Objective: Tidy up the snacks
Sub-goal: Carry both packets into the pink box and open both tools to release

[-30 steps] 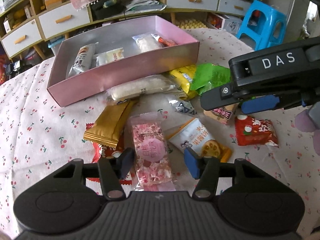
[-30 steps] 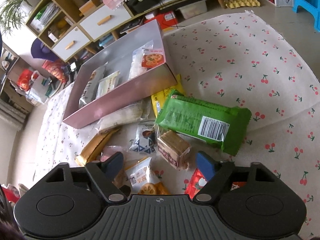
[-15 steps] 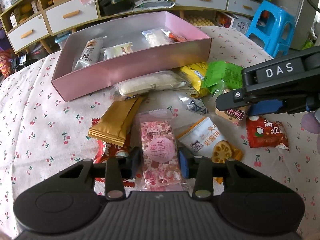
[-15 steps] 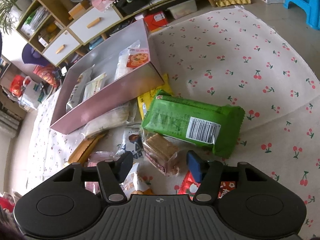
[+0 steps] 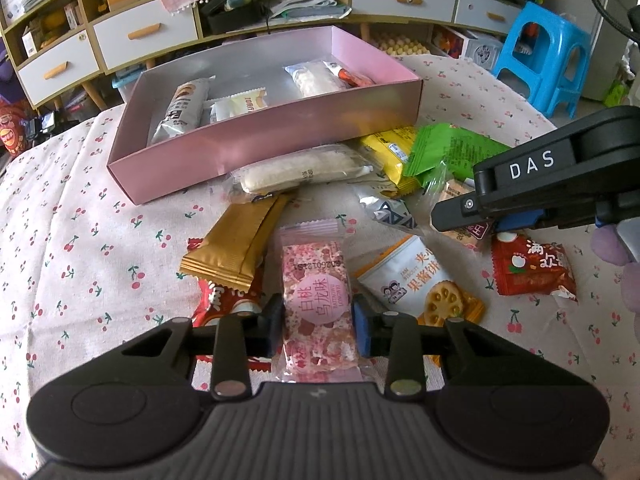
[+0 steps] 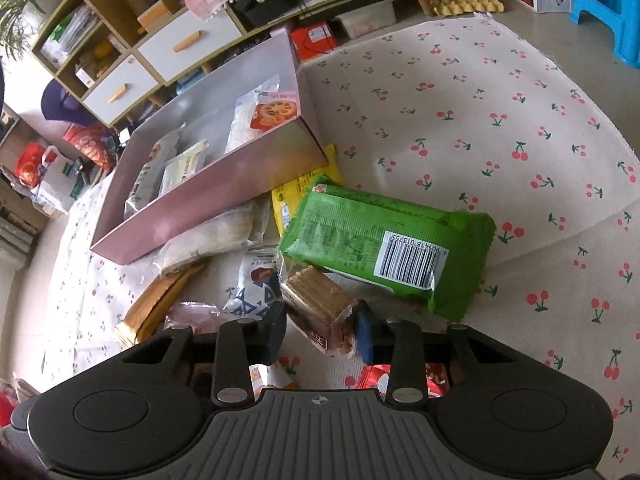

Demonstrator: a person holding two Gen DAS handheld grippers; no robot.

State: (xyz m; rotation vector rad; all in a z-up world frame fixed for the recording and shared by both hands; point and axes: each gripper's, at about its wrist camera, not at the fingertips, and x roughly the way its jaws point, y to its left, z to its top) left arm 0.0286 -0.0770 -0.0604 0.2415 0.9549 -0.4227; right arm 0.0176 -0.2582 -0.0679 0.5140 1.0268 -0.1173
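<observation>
Snacks lay scattered near the pink box; our left gripper had just closed onto the pink peach packet, our right gripper onto a half-hidden clear-wrapped biscuit stack.

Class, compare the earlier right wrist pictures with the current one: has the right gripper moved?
Yes. The right gripper has edged toward the wafer packet beside the green packet, its jaws closing onto it.

The cardboard box sits toward the table's far edge, holding four snack packets. A long rice-cake packet lies against its near wall. The remaining snacks lie scattered nearer, toward the table's middle.
</observation>
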